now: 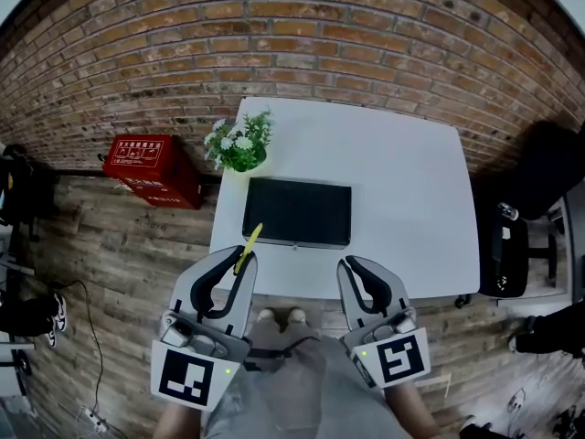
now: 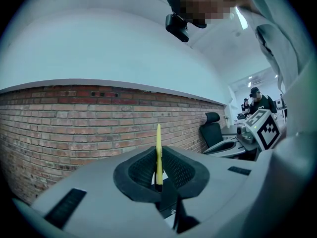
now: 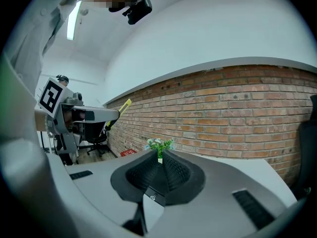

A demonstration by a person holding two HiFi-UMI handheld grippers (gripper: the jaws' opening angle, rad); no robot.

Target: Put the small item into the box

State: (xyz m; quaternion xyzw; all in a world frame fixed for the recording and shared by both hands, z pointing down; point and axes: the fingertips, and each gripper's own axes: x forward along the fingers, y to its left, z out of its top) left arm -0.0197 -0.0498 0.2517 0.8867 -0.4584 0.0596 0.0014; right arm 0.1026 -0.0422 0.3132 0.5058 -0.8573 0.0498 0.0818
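Observation:
A thin yellow strip (image 1: 248, 246) sticks out from my left gripper (image 1: 239, 265), which is shut on it just off the table's near edge. In the left gripper view the yellow strip (image 2: 158, 152) stands upright between the closed pads. A flat black box (image 1: 297, 212) lies shut on the white table (image 1: 411, 190), a short way beyond both grippers. My right gripper (image 1: 352, 268) is shut with nothing in it, level with the left one. From the right gripper view the left gripper (image 3: 84, 114) and its yellow strip (image 3: 119, 109) show at the left.
A small potted plant (image 1: 239, 144) with white flowers stands at the table's far left corner, also seen as the plant (image 3: 158, 145) in the right gripper view. A red box (image 1: 151, 167) lies on the floor at the left. A black chair (image 1: 512, 245) stands at the right. A brick wall lies behind.

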